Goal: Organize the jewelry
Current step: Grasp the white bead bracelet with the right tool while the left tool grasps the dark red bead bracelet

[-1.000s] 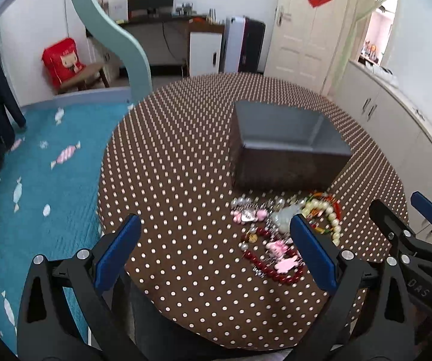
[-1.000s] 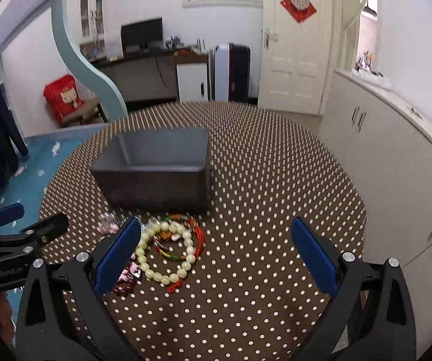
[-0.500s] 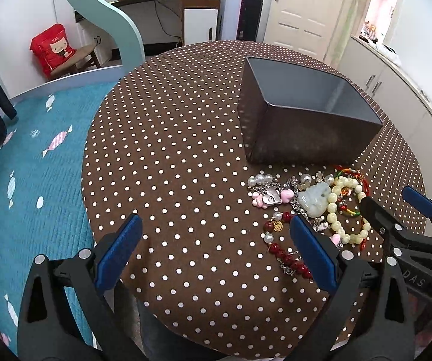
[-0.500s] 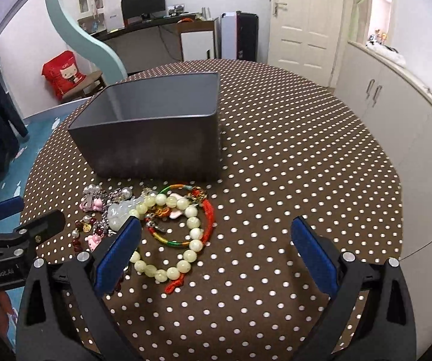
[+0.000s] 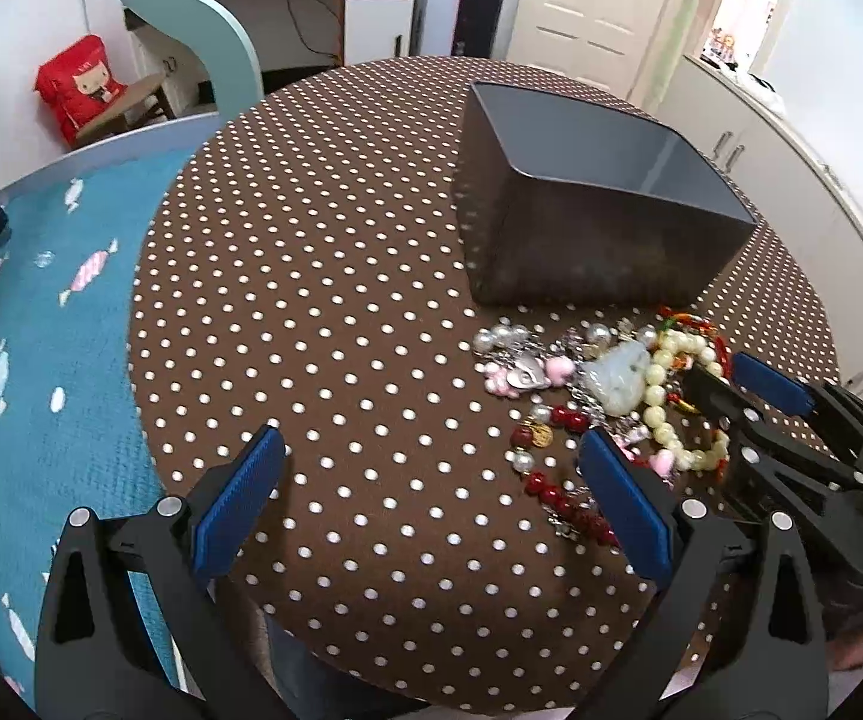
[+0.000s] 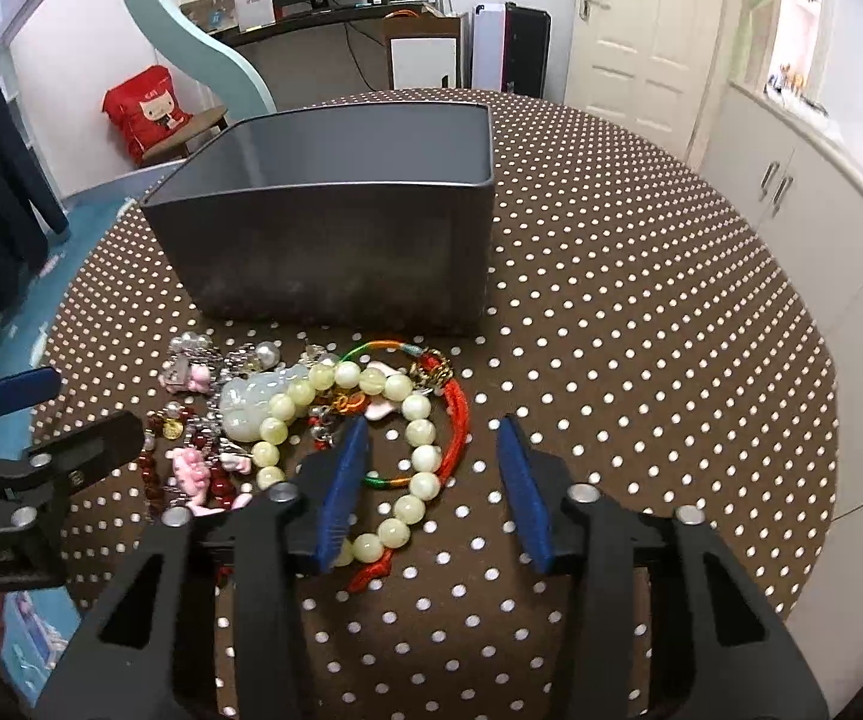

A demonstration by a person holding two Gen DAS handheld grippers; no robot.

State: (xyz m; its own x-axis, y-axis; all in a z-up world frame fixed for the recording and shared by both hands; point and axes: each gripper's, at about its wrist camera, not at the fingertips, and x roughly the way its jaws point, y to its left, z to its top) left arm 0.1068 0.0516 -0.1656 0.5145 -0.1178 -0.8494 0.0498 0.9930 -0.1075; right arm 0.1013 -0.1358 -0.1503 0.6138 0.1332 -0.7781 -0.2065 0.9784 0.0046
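— Lying in a heap on the table [image 6: 641,312], the jewelry [image 6: 311,414] sits just in front of the grey bin [image 6: 335,252], toward the near edge?

— Yes: a pale bead bracelet [image 6: 413,438], a red cord bracelet [image 6: 458,420], a pale carved pendant [image 5: 620,381], dark red beads [image 5: 557,501] and pink charms [image 6: 191,471], all tangled together. The bin's inside looks bare.

— And the right gripper [image 6: 431,480]?

— Its jaws have just been closing. They stand partly spread over the bead bracelet, with beads and red cord between them; the pads are not pinching anything.

— The left gripper [image 5: 431,504]?

— Jaws spread wide above bare polka-dot cloth, just beside the heap's left side, holding nothing.
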